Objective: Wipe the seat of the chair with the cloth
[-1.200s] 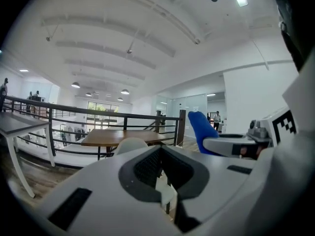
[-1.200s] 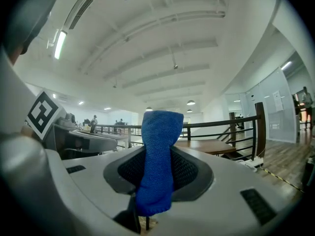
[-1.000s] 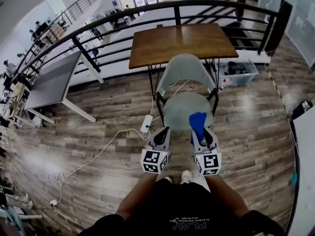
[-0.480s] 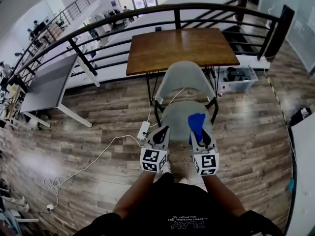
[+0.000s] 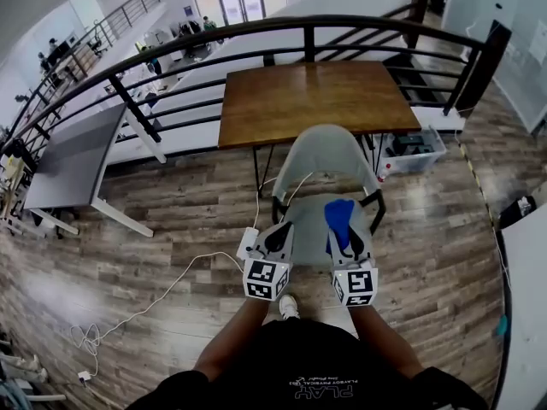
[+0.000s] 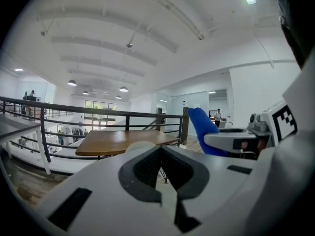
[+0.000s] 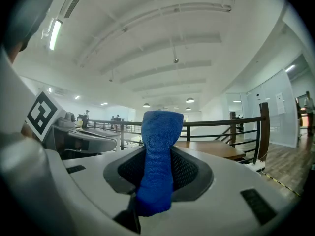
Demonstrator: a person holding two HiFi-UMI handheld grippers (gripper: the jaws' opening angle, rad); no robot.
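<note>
Plank floor [image 5: 171, 195] fills the frame; a black railing [image 5: 256, 28] arcs across the top. Brown table [image 5: 316, 92] at upper centre, grey chair [image 5: 325, 156] just below it, power strip [image 5: 249, 241] at its left. Right gripper [image 7: 157, 181] pinches the blue cloth [image 7: 158, 146] over the seat, centre frame; left gripper [image 6: 161, 168] is closed and empty.

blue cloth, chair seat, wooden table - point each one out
blue cloth [image 7: 157, 151]: right gripper view, middle of the upright fold
chair seat [image 5: 309, 220]: head view, bare grey surface left of the cloth
wooden table [image 5: 316, 96]: head view, middle of the top
</note>
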